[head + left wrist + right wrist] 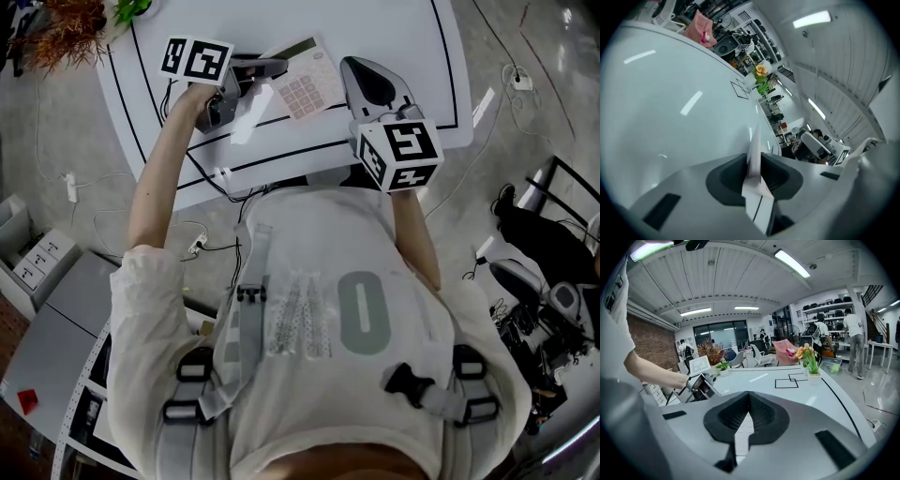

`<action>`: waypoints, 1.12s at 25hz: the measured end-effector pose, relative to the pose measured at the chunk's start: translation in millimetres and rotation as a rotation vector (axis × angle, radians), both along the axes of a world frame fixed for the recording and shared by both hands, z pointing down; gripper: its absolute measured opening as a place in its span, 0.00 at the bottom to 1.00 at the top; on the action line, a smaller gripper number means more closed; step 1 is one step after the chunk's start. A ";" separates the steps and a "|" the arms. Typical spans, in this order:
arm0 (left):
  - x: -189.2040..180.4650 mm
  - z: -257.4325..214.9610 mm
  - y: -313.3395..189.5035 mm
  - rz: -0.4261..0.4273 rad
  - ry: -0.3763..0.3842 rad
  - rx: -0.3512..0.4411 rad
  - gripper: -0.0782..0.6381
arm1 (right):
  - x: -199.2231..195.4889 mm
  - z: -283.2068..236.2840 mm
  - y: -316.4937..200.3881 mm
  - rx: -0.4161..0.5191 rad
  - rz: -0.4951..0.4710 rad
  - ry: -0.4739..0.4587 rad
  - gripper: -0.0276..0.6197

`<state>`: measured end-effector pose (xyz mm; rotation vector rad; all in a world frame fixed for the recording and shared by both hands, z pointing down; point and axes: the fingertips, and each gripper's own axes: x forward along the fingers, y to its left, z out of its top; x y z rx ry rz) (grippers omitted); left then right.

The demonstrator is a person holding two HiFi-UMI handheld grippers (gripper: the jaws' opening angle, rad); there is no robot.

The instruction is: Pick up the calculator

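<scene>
Calculator (305,82): a white slab with pale pink keys, over the far part of the white surface (403,37), straight ahead of the person and between the two tongs.
Left tongs (277,66): clenched on the calculator's left edge. In the left gripper view the slab (753,176) stands edge-on between the dark pads (729,180), which press on its two faces.
Right tongs (349,64): tips drawn together, with nothing pinched between them that shows. They sit at the calculator's right edge.
Right gripper view: the black pads (766,416) meet at their front. A strip of white keys (743,432) shows through the narrow slit behind that meeting point, so the calculator lies under these tongs. Whether they touch it cannot be told.
Display end: the dark display strip is at the far end, away from the person, and the key block is nearer the body.
Long axis: runs from the person toward the far edge of the surface, with the far end leaning a little toward the left tongs.
Face: keys turned up toward the head camera.
Contact with surface: cannot tell whether it rests flat or is raised.
Surface markings: black lines run past and under the calculator.
</scene>
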<state>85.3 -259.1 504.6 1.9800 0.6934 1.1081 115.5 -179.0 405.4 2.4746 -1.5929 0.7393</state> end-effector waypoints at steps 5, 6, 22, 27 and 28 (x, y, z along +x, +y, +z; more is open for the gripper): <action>0.6 5.2 6.3 -0.034 -0.027 -0.086 0.23 | 1.5 6.1 -8.7 -0.005 0.003 -0.002 0.05; 0.8 5.9 6.2 -0.033 -0.027 -0.094 0.23 | 1.6 7.6 -9.8 -0.006 0.003 -0.003 0.05; -0.4 8.2 5.0 -0.057 -0.054 -0.145 0.23 | 2.5 11.5 -11.6 -0.009 0.008 -0.005 0.05; 0.0 6.5 4.8 -0.055 -0.038 -0.129 0.23 | 0.9 11.0 -13.8 -0.007 0.004 -0.007 0.05; 0.8 5.9 5.2 -0.048 -0.030 -0.114 0.23 | 1.5 10.2 -14.0 -0.006 0.003 -0.006 0.05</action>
